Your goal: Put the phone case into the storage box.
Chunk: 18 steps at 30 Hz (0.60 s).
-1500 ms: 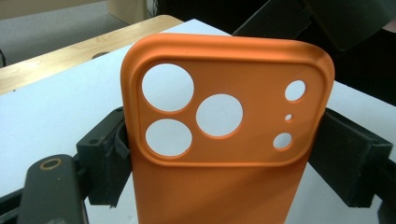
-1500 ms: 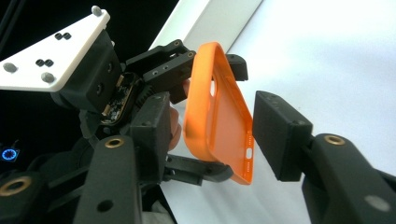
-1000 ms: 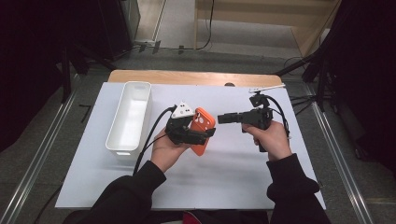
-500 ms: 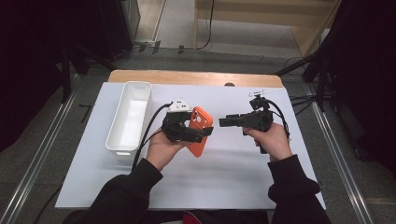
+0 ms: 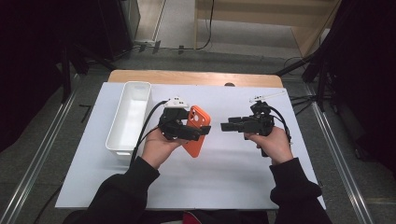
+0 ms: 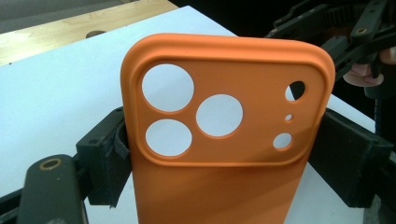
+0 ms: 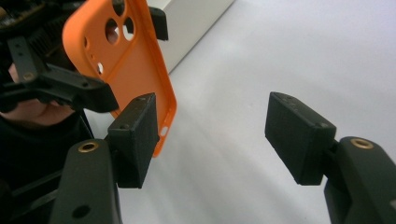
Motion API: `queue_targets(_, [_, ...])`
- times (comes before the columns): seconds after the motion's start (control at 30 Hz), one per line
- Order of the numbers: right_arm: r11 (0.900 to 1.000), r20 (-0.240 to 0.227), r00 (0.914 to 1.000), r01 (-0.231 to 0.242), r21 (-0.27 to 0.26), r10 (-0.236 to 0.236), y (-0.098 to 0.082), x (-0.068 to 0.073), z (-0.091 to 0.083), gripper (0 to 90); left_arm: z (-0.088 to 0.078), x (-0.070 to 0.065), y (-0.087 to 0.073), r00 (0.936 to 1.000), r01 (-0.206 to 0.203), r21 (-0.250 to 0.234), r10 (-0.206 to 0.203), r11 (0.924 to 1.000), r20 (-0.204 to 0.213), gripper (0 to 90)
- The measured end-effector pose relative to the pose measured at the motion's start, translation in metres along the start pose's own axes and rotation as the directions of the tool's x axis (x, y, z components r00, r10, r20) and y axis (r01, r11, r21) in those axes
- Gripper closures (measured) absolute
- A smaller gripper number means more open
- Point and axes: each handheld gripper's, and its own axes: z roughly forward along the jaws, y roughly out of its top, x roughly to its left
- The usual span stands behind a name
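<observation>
An orange phone case (image 5: 198, 117) with camera cut-outs is held above the white mat. My left gripper (image 5: 200, 131) is shut on it, and in the left gripper view the pads clamp both long edges of the case (image 6: 224, 186), back facing the camera. My right gripper (image 5: 225, 126) hovers a short gap to the case's right, pointing at it. Its jaws have just been opening, and in the right gripper view (image 7: 215, 135) nothing is between them. The case (image 7: 135, 79) stands beyond its left pad.
A white rectangular bin (image 5: 115, 142) sits on the mat's left side, close to my left hand. The white mat (image 5: 210, 182) covers a wooden table (image 5: 196, 77). Dark floor and metal rails surround the table.
The right gripper, at the case's right edge a second ago, now stands apart from it with wider jaws. The left hand has turned the case and drawn it slightly left.
</observation>
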Motion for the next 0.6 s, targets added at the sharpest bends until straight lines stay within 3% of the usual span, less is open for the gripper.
queue_targets(0.27, [1.0,-0.007,1.0,0.001,0.007,-0.001,-0.008,0.0,0.0,33.6,-0.005,0.003,0.002,0.9997,0.014,0.014,-0.015,0.9998,0.02,15.7])
queue_targets(0.4, [1.0,-0.031,0.9994,0.013,0.005,-0.013,-0.014,0.001,0.001,33.6,-0.006,0.005,0.003,0.9993,0.026,0.023,-0.027,0.9994,0.025,15.7])
queue_targets(0.6, [1.0,-0.018,0.9996,0.023,0.013,-0.023,-0.021,0.003,0.0,33.4,-0.008,0.008,0.003,0.9993,0.032,0.035,-0.032,0.9989,0.021,15.7])
